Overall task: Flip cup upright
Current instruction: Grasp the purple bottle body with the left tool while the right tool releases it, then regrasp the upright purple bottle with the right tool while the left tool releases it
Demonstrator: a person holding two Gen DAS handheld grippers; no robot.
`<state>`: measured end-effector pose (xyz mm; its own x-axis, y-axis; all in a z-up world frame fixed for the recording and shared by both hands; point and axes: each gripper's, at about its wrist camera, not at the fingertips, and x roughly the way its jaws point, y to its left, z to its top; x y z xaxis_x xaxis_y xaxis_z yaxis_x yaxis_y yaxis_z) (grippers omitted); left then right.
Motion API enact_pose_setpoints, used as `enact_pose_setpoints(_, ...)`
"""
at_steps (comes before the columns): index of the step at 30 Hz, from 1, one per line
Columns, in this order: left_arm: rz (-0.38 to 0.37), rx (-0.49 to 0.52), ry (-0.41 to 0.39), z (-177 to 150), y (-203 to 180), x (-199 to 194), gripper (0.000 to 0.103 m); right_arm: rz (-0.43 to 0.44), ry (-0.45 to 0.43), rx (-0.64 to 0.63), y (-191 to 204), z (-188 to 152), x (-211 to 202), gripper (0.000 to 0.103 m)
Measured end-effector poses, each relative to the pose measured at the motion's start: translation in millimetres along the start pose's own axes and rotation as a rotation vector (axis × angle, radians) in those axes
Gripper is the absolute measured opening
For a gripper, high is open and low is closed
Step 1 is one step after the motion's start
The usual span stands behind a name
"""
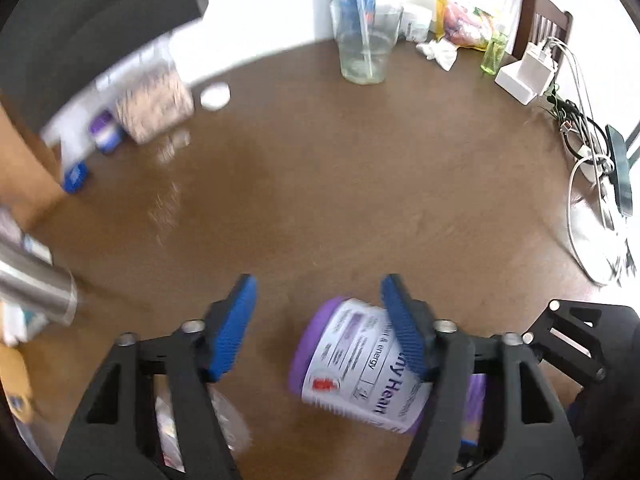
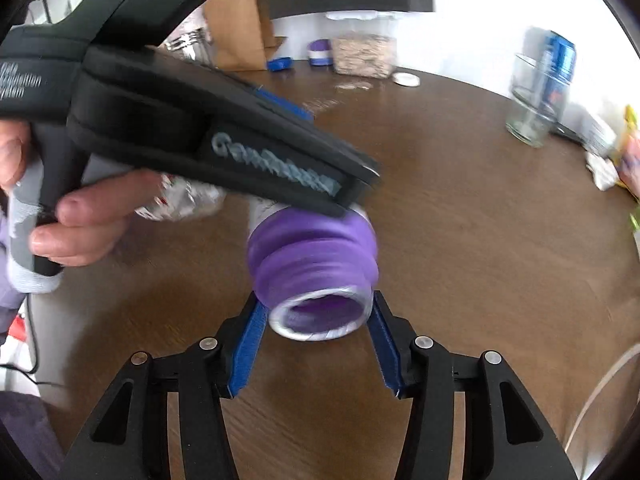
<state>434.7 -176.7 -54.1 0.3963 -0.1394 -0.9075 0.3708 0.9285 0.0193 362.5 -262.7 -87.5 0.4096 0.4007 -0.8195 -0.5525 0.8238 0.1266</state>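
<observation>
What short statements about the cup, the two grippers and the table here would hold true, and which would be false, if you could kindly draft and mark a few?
1. The purple cup has its open mouth turned toward the right wrist camera. True.
2. The left gripper has its fingers pressed shut. False: its blue fingers stand wide apart, with the cup beside its right finger.
3. A clear drinking glass stands upright at the far side of the brown table. True.
4. The cup is plain green. False: it is purple with a white printed label.
5. The cup's rim sits between the fingers of the right gripper. True, though contact cannot be confirmed.
</observation>
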Motion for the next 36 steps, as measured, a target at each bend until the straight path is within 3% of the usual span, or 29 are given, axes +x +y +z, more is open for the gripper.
enact_pose_setpoints(3, 0.007, -0.081, 0.072, -14.6, 1.6, 9.1, 0.043, 0.022, -0.001, 0.071, -11.9, -19.1, -7.6, 0.055)
enact_pose_setpoints(6, 0.035, -0.109, 0.056, -31.8, -7.4, 0.6, 0.043, -0.009, -0.011, 0.131, -20.6, -35.3, -13.6, 0.055)
enact_pose_setpoints(8, 0.008, -0.105, 0.061, -40.4, -13.2, -4.9, 0.045, -0.019, -0.022, 0.174, -24.4, -42.4, -17.9, 0.055)
enact_pose_setpoints(11, -0.010, -0.100, 0.025, -57.9, -18.1, -25.9, 0.058, -0.050, -0.011, 0.226, -29.9, -48.3, -27.4, 0.055)
enact_pose_setpoints(13, -0.032, -0.074, -0.039, -74.7, -23.9, -47.2, 0.079, -0.038, -0.016, 0.247, -28.0, -57.0, -37.7, 0.055)
enact_pose_setpoints(15, -0.093, -0.059, -0.083, -89.4, -29.0, -62.4, 0.091, -0.007, -0.033, 0.289, -32.0, -68.1, -48.6, 0.055)
enact_pose_setpoints(19, -0.186, -0.039, -0.123, -114.6, -51.8, -77.4, 0.093, 0.001, -0.077, 0.366, -43.6, -83.5, -69.0, 0.055)
enact_pose_setpoints(21, -0.199, 0.003, -0.090, -121.6, -70.7, -66.7, 0.091, 0.016, -0.105, 0.395, -48.4, -90.7, -78.0, 0.055)
enact_pose_setpoints(22, -0.168, 0.033, -0.057, -125.0, -80.8, -55.5, 0.072, 0.016, -0.113, 0.407, -49.6, -92.8, -80.3, 0.055)
enact_pose_setpoints(23, -0.146, 0.045, -0.017, -128.3, -88.8, -43.6, 0.061, 0.014, -0.120, 0.423, -52.0, -96.2, -83.7, 0.055)
enact_pose_setpoints(24, -0.138, 0.028, 0.004, -131.4, -91.2, -36.0, 0.059, 0.016, -0.126, 0.441, -53.7, -101.0, -87.3, 0.055)
enact_pose_setpoints(30, -0.134, -0.017, -0.058, -150.7, -99.2, -42.0, 0.059, 0.062, -0.137, 0.463, -42.1, -115.2, -100.1, 0.055)
enact_pose_setpoints(32, -0.089, -0.030, -0.130, -160.7, -96.9, -58.6, 0.059, 0.083, -0.153, 0.448, -34.2, -111.7, -108.6, 0.058)
enact_pose_setpoints(35, -0.032, -0.051, -0.230, -174.5, -90.3, -84.9, 0.059, 0.112, -0.175, 0.441, -19.8, -104.4, -117.8, 0.086)
enact_pose_setpoints(36, -0.032, -0.071, -0.256, -180.1, -85.1, -93.5, 0.059, 0.157, -0.181, 0.436, -14.0, -100.6, -119.7, 0.086)
